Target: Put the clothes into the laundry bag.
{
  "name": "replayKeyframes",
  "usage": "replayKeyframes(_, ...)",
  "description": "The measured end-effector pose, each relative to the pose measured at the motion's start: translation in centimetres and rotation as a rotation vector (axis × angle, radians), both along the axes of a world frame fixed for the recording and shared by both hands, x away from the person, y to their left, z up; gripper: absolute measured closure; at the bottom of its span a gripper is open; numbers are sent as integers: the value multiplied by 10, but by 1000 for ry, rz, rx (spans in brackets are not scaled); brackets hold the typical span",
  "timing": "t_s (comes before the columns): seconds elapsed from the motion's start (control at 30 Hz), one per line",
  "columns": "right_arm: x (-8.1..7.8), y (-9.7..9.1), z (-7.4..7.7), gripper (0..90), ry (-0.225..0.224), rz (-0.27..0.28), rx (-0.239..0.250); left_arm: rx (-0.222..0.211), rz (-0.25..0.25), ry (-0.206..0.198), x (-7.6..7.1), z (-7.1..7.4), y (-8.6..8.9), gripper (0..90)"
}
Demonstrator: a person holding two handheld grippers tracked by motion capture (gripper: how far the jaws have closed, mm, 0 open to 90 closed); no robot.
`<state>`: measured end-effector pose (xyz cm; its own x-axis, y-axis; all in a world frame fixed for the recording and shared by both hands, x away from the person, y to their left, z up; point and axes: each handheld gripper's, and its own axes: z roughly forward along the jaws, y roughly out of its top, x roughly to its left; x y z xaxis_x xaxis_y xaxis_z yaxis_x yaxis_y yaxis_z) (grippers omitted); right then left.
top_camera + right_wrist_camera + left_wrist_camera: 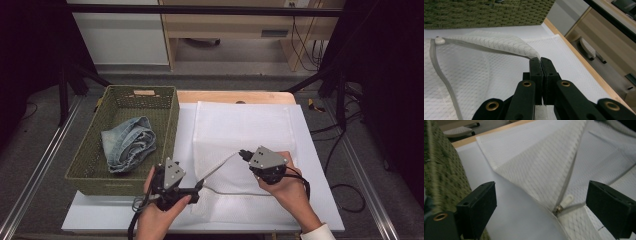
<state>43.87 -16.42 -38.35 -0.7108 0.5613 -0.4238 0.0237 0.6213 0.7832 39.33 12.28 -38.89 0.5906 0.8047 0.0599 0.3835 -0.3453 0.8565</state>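
Right gripper (540,61) clamped on mesh bag (240,130) edge, left gripper (541,202) open around zipper pull (567,200), seemingly untouched

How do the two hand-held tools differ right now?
The left tool has its jaws wide apart, holding nothing, with the mesh bag's zipper pull between them. The right tool is shut on the mesh bag, lifting its edge. Both have black jaws and hover over the bag.
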Motion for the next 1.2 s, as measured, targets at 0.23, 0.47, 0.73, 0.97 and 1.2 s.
replayKeyframes(0.23, -1, -4, -11, 889, 19, -4, -13, 20, 46, 28, 24, 31, 28, 96)
replayKeyframes(0.47, 1, -8, -20, 890, 40, -11, -10, 13, 72, 49, 46, 45, 43, 95)
replayKeyframes(0.73, 0, -13, -26, 890, 36, -6, -21, 177, 123, 74, 59, 54, 50, 98)
replayKeyframes(0.97, -1, -12, -30, 889, 44, 1, -26, 264, 152, 124, 80, 53, 59, 98)
replayKeyframes(1.2, 0, -14, -32, 889, 59, 5, -12, 270, 208, 137, 86, 64, 76, 105)
